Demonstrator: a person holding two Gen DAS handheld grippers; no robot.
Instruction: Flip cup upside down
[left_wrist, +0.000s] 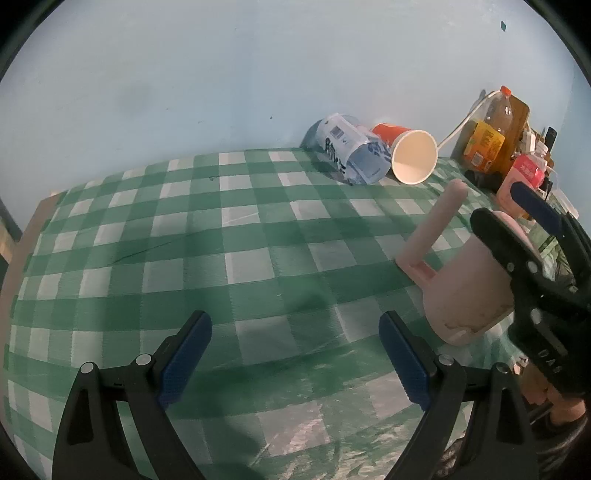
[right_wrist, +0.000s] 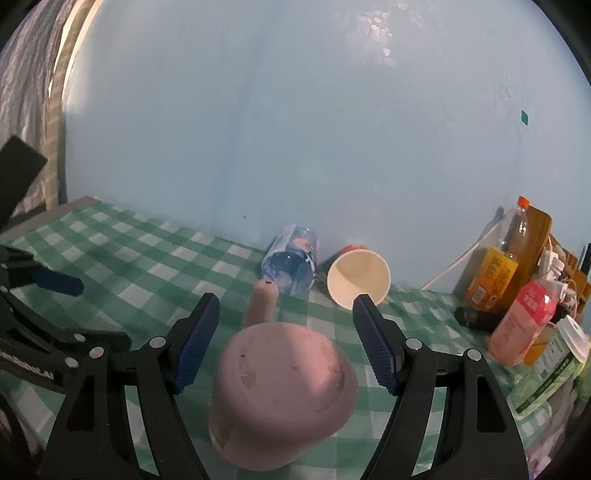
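Pink cup (right_wrist: 282, 391) sits inverted near bench's right edge, handle (left_wrist: 432, 229) pointing toward wall. Right gripper (right_wrist: 286, 343) jaws spread, straddling cup without contact; left gripper (left_wrist: 295, 362) jaws spread, holding nothing. Likely release stage: lift straight off, avoid nudging cup.

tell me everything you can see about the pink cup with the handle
The pink cup looks like matte plastic, scuffed and stained. It has a rounded body and a long straight handle joined to the body by a short bracket. It sits tilted, its closed bottom facing the right wrist camera and its handle pointing up and away. It is low over the green checked tablecloth, between the open right tongs. Whether the pads touch it is unclear.
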